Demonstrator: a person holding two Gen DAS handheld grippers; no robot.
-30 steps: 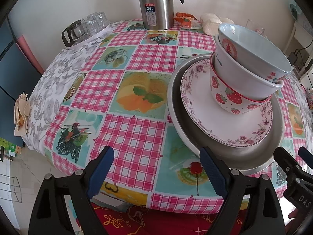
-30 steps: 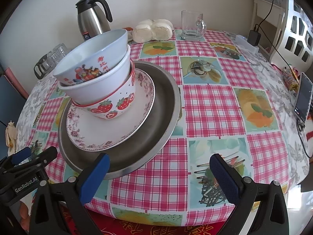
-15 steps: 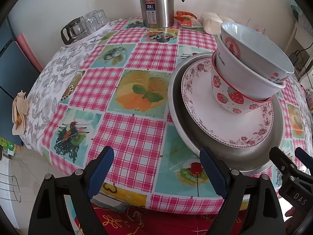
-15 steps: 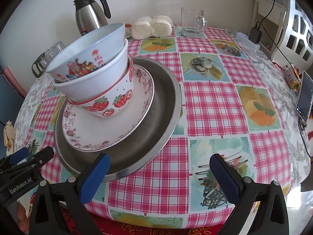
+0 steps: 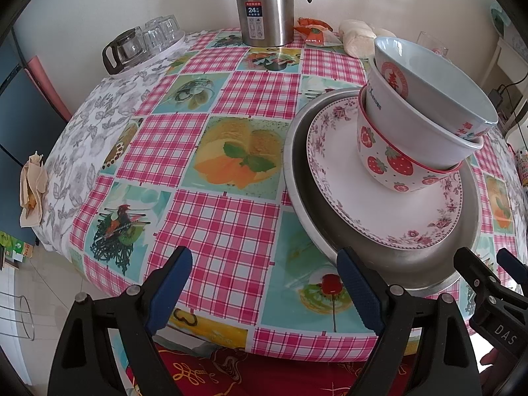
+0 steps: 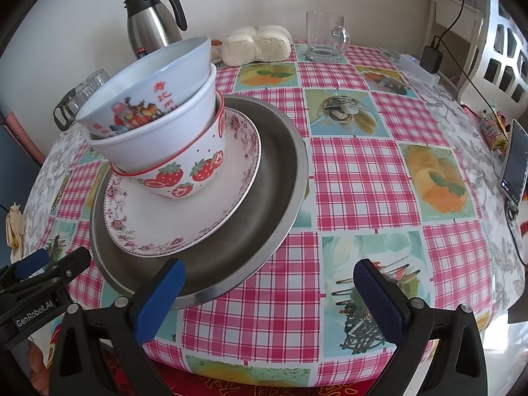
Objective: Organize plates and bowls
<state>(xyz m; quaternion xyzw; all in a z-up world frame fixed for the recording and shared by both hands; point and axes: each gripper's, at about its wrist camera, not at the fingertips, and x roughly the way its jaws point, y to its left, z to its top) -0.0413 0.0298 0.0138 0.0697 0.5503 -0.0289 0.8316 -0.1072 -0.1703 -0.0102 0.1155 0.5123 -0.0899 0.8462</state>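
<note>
the dishes sit in one stack near the front edge of the table (image 5: 231,224): a metal pan (image 6: 257,231) at the bottom, a flowered plate (image 6: 158,224) in it, then a strawberry bowl (image 6: 188,168), a white bowl (image 6: 158,132) and a pale blue bowl (image 6: 148,85) nested and tilted. the left gripper (image 5: 264,283) and right gripper (image 6: 267,293) hang over the front edge, both spread wide and holding nothing. a steel jug (image 5: 265,6) stands at the back edge.
</note>
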